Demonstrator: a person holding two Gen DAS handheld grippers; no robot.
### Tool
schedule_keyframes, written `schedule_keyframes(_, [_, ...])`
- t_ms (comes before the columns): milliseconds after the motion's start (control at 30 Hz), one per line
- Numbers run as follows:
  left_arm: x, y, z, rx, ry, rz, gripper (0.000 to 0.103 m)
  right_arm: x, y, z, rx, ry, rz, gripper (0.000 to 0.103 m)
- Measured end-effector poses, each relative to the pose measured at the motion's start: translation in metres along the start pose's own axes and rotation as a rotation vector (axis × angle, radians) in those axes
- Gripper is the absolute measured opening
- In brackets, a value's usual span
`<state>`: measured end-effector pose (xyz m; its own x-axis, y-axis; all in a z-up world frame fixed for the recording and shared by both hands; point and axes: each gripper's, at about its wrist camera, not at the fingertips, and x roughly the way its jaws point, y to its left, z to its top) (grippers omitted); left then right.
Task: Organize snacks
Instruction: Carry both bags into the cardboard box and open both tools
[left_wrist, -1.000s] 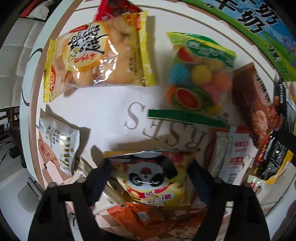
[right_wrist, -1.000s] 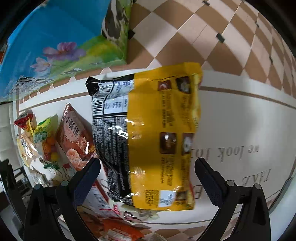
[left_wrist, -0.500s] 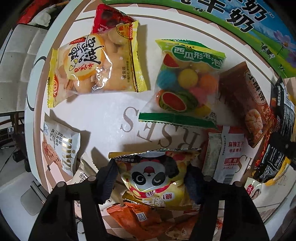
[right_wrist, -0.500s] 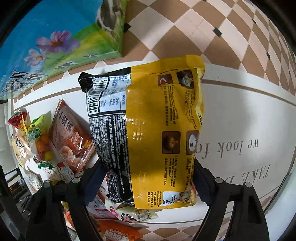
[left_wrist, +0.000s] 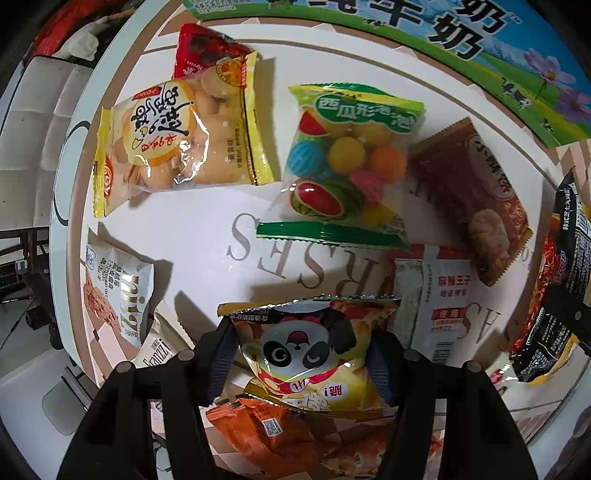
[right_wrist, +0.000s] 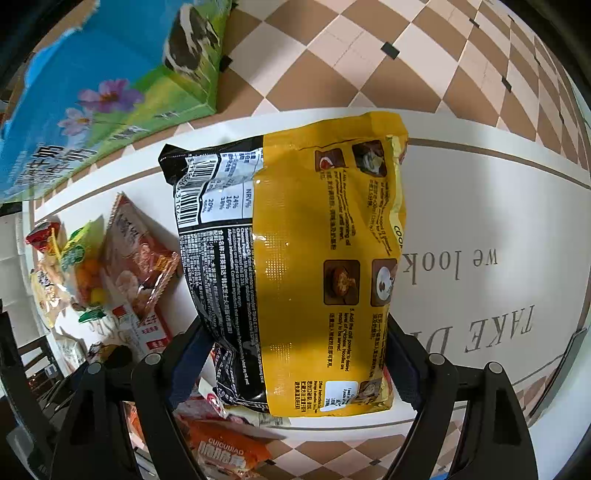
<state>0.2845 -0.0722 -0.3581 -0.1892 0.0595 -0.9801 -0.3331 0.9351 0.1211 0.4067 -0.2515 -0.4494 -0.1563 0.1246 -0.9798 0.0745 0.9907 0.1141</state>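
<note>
Left gripper (left_wrist: 303, 360): jaws just closing, clamped on the panda snack bag (left_wrist: 308, 354), at the near edge of the bench (left_wrist: 207, 236). Right gripper (right_wrist: 291, 360): jaws just closed inward, clamped on the yellow noodle packet (right_wrist: 317, 258), over the bench's near edge.

Both fisheye views sit on the grippers and look almost straight down along the fingers at a white mat (left_wrist: 207, 236) printed with grey letters, from close above. The left view takes in the mat's crowded part, the right its barer end (right_wrist: 498, 206). Both share the blue-green carton (left_wrist: 436, 40) (right_wrist: 92, 122) and the brown snack packet (left_wrist: 476, 195) (right_wrist: 136, 254)
</note>
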Motion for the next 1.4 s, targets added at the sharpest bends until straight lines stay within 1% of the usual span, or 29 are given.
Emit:
schedule_keyframes(133, [-0.019,-0.003,-0.003,0.016,-0.02,-0.02,0.059,-0.015,-0.001,-0.006,-0.003,-0.015,0.028,0.087])
schedule_keyframes(433, [-0.116,-0.002,-0.016,0.096,-0.185,-0.084,0.059,-0.056,0.009,-0.047,-0.046,-0.061,0.116,0.087])
schedule_keyframes(600, [-0.166,0.003,-0.013,0.122,-0.258,-0.128,0.059,-0.094,0.028,-0.065,-0.063,-0.094,0.193,0.087])
schedule_keyframes(733, [-0.2,0.009,0.003,0.159,-0.305,-0.157,0.059,-0.13,0.054,-0.071,-0.08,-0.14,0.264,0.087])
schedule_keyframes(833, [-0.219,0.014,0.025,0.188,-0.343,-0.167,0.059,-0.163,0.064,-0.065,-0.081,-0.173,0.312,0.087])
schedule_keyframes(900, [-0.23,0.017,0.043,0.206,-0.369,-0.174,0.059,-0.179,0.077,-0.058,-0.074,-0.2,0.326,0.087])
schedule_keyframes(1000, [-0.243,0.022,0.078,0.232,-0.396,-0.183,0.059,-0.197,0.096,-0.038,-0.053,-0.242,0.316,0.087])
schedule_keyframes(1100, [-0.246,0.027,0.118,0.255,-0.389,-0.2,0.059,-0.209,0.114,-0.013,-0.017,-0.268,0.3,0.087])
schedule_keyframes(1167, [-0.242,0.029,0.152,0.268,-0.383,-0.201,0.059,-0.212,0.127,0.007,0.003,-0.291,0.273,0.087])
schedule_keyframes(1200, [-0.242,0.028,0.164,0.273,-0.383,-0.197,0.059,-0.213,0.134,0.018,0.008,-0.301,0.265,0.087])
schedule_keyframes(1300, [-0.233,0.024,0.207,0.289,-0.366,-0.193,0.059,-0.21,0.157,0.055,0.025,-0.303,0.24,0.087])
schedule_keyframes(1367, [-0.223,0.019,0.236,0.307,-0.346,-0.189,0.059,-0.201,0.17,0.081,0.028,-0.3,0.217,0.087])
schedule_keyframes(1400, [-0.221,0.016,0.243,0.311,-0.342,-0.186,0.059,-0.199,0.175,0.092,0.027,-0.298,0.211,0.087])
